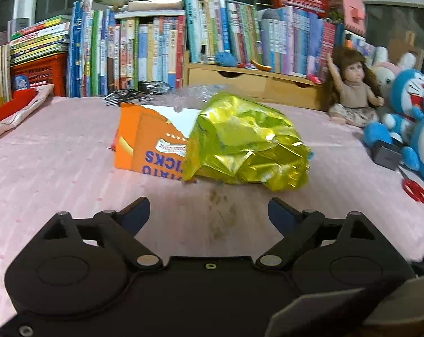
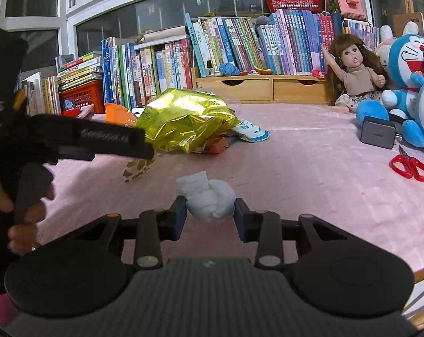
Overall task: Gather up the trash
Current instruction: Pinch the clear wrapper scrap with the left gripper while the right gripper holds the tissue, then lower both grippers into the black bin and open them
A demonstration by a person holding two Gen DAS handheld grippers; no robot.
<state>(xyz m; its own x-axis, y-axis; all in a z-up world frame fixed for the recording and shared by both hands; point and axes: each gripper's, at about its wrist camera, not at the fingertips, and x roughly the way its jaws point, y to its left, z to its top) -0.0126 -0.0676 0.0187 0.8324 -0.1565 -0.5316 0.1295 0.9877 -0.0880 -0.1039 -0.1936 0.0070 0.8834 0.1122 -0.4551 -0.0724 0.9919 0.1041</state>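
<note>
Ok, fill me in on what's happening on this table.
A person is clearing trash off the pink table with a handheld gripper in each hand. The right gripper has its fingers against a crumpled white tissue. The left gripper is open and empty, pointed at a pile of a yellow foil wrapper and an orange snack box. Red scissors, a doll and plush toys sit off to the right.

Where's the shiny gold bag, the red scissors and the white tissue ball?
shiny gold bag (image 1: 248,140), left wrist view, crinkled middle.
red scissors (image 2: 410,165), right wrist view, handle loops.
white tissue ball (image 2: 209,198), right wrist view, its middle, between the jaws.
</note>
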